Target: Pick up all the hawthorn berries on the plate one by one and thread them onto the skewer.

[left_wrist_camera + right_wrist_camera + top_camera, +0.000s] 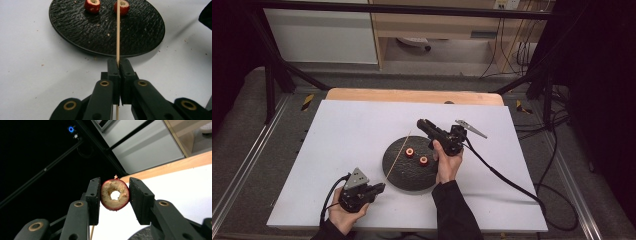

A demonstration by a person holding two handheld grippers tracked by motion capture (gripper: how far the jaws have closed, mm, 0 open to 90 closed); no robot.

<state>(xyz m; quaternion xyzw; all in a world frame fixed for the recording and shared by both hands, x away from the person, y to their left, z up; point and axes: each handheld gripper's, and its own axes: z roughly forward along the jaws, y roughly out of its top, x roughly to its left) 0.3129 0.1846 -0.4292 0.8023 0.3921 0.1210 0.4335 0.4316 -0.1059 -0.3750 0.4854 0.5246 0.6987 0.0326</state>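
My left gripper (379, 188) (117, 63) is shut on a thin wooden skewer (398, 156) (117, 30), low at the table's front left. The skewer slants up over a round black plate (404, 175) (82, 32). Two red cored fruit pieces (410, 152) (423, 161) lie on the plate's far part. My right gripper (421, 123) (115, 188) hangs above the plate's far right edge, tilted upward. It is shut on a third red cored fruit piece (107, 195), whose centre hole faces the camera. The skewer's tip (92, 232) shows below its left jaw.
A white sheet (347, 145) covers the table, with a wooden edge (412, 95) at the back. The right gripper's cable (507, 182) trails across the sheet's right side. Dark frame legs (274, 75) stand beyond the table. Crumbs dot the plate and the sheet.
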